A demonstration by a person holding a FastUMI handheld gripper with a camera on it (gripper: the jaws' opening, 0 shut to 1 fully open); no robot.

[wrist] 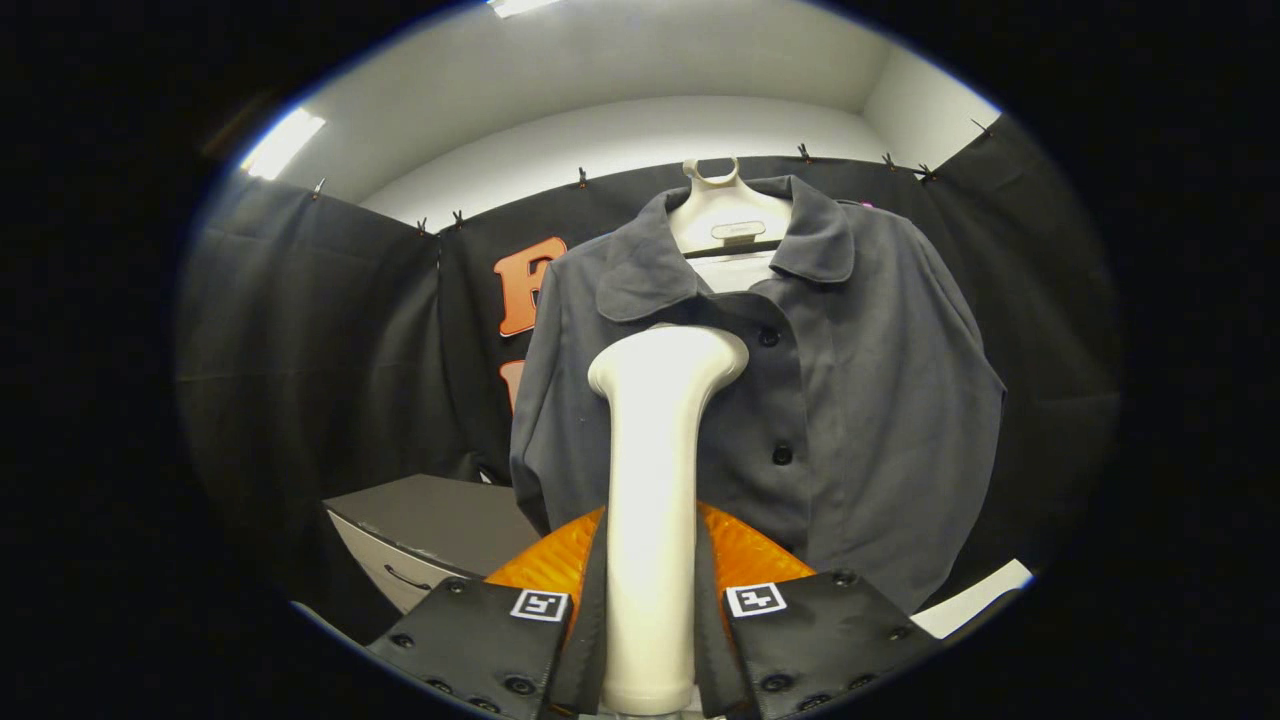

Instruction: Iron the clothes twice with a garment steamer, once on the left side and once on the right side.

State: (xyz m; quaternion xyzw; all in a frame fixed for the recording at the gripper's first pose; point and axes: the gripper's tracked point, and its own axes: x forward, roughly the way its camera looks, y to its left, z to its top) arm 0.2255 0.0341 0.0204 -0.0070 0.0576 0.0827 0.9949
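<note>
A dark grey buttoned jacket (pixel 850 400) hangs on a white hanger (pixel 725 215) in front of the black cloth wall. My gripper (pixel 652 560) is shut on the white handle of the garment steamer (pixel 655 440), both fingers pressing its sides. The steamer stands upright between the fingers, its head (pixel 668 358) up against the jacket's chest just left of the button row, below the left collar flap. Whether the head touches the cloth I cannot tell.
A low dark-topped cabinet (pixel 430 520) with a white drawer front stands to the left, below the jacket's sleeve. A white edge (pixel 975 595) shows low on the right. Black cloth walls close the booth on all sides.
</note>
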